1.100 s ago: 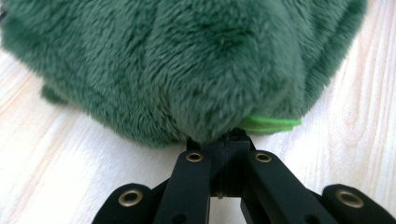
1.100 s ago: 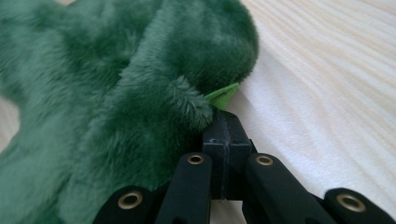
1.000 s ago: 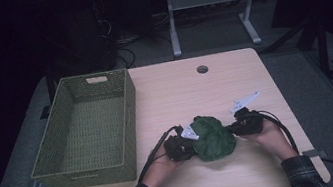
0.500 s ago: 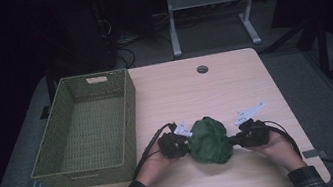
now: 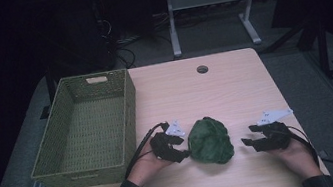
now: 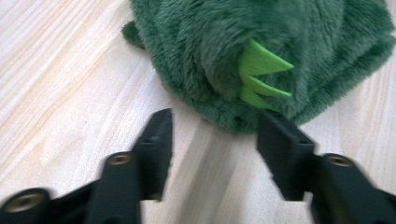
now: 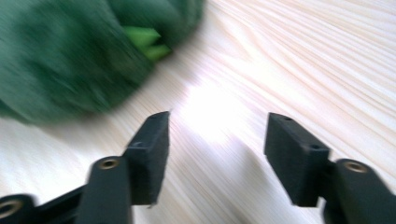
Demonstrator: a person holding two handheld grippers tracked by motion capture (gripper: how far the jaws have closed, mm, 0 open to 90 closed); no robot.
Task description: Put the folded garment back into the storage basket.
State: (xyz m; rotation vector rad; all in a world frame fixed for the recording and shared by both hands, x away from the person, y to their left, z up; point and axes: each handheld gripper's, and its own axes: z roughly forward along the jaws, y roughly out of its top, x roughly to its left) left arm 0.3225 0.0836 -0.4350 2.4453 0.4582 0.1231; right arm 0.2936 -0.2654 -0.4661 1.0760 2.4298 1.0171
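Toy: dark green plush toy (image 5: 210, 140) with light green spikes, between both grippers.
Left gripper (image 5: 180, 153): just opened, released, jaw touching toy's left edge.
Right gripper (image 5: 249, 142): just opened, empty, right of toy.

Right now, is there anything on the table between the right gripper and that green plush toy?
Nothing visible. The right gripper has open jaws, which have just been opening with nothing between them, and it sits to the right of the green plush toy. A strip of bare table lies between them.
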